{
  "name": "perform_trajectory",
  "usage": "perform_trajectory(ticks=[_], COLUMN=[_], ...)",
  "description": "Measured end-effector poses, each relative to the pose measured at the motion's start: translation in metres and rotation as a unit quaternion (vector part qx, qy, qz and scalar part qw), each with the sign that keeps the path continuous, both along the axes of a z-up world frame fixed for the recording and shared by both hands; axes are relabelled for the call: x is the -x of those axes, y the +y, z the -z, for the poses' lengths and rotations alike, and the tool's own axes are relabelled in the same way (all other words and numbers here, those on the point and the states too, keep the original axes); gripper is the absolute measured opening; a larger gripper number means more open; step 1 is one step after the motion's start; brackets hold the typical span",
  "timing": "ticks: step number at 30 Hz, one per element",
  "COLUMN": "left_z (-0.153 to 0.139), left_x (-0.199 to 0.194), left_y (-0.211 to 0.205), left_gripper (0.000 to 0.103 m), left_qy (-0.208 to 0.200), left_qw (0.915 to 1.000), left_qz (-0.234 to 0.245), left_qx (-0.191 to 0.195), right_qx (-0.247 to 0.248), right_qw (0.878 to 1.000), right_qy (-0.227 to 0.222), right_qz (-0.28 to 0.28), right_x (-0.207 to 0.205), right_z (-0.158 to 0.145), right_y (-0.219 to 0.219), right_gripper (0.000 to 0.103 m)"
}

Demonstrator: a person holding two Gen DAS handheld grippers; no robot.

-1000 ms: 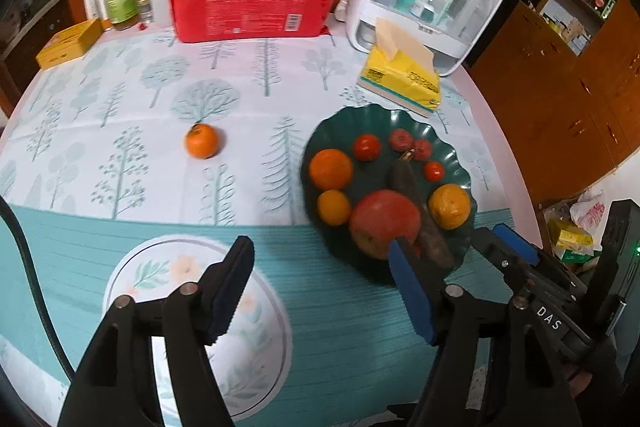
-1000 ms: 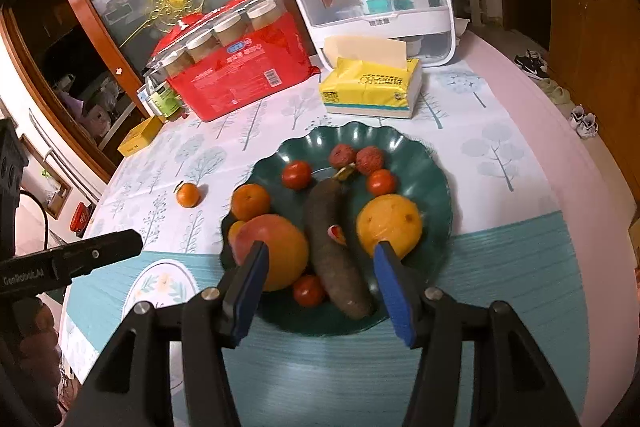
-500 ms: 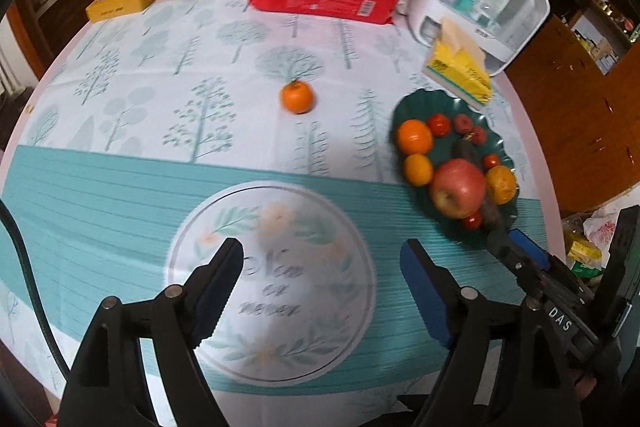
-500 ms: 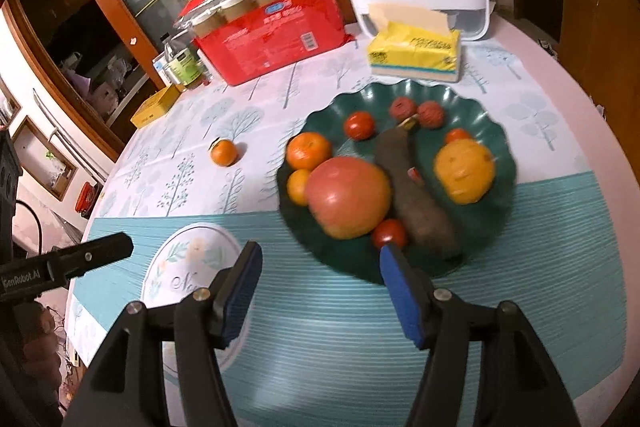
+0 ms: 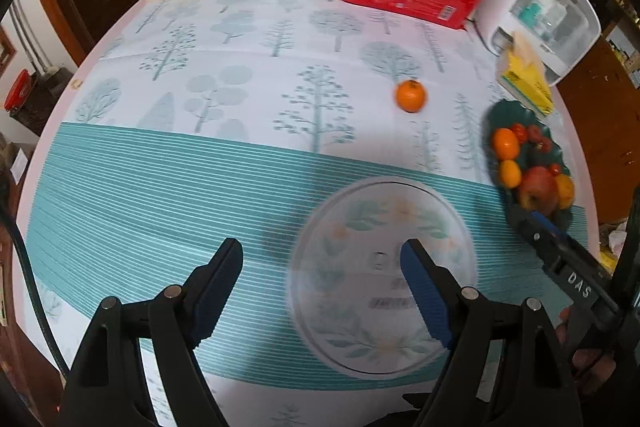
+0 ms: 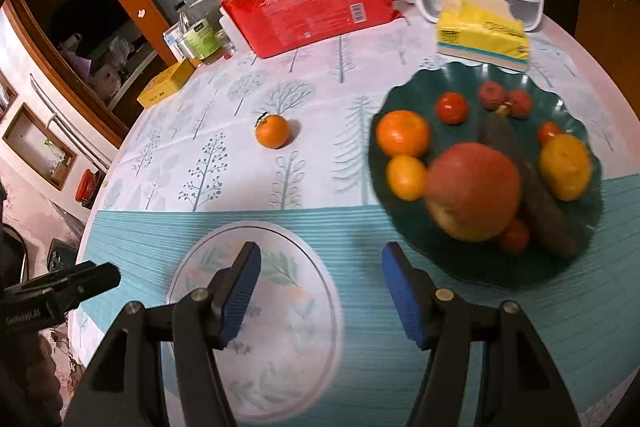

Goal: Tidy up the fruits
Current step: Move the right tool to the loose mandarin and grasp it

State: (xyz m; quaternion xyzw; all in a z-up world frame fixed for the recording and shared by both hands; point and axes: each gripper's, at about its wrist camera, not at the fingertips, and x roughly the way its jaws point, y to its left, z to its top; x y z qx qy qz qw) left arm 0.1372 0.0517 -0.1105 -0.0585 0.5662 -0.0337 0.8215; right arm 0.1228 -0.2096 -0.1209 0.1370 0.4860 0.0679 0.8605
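Both jaws released, empty. Left gripper (image 5: 322, 281) and right gripper (image 6: 320, 285) hover over surface (image 6: 248, 195); lone tangerine (image 6: 272, 131) at 11 o'clock, fruit plate (image 6: 472, 267) at 2.

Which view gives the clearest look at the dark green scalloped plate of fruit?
The right wrist view: the dark green scalloped plate fills the right side, each fruit distinguishable, though slightly blurred. In the left wrist view the plate is small, squeezed against the right edge, and partly hidden by the other tongs.
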Motion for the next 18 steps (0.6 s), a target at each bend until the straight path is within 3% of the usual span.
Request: perform_trajectory(ticks=[10, 18], left_z=[0.014, 0.016], left_x=[-0.023, -0.043], left_y=[0.057, 0.075], left_gripper=[0.080, 0.080], left_qy=[-0.009, -0.023], left_qw=[0.9997, 0.9993], left_qz=[-0.013, -0.003], left_qx=[-0.020, -0.029], right_qx=[0.040, 0.076], right_qw=[0.999, 0.996], right_qy=[-0.018, -0.047], right_qz=[-0.006, -0.024], right_x=[-0.051, -0.099], right_z=[0.012, 0.018], right_y=[0.047, 0.074], right_gripper=[0.063, 0.063])
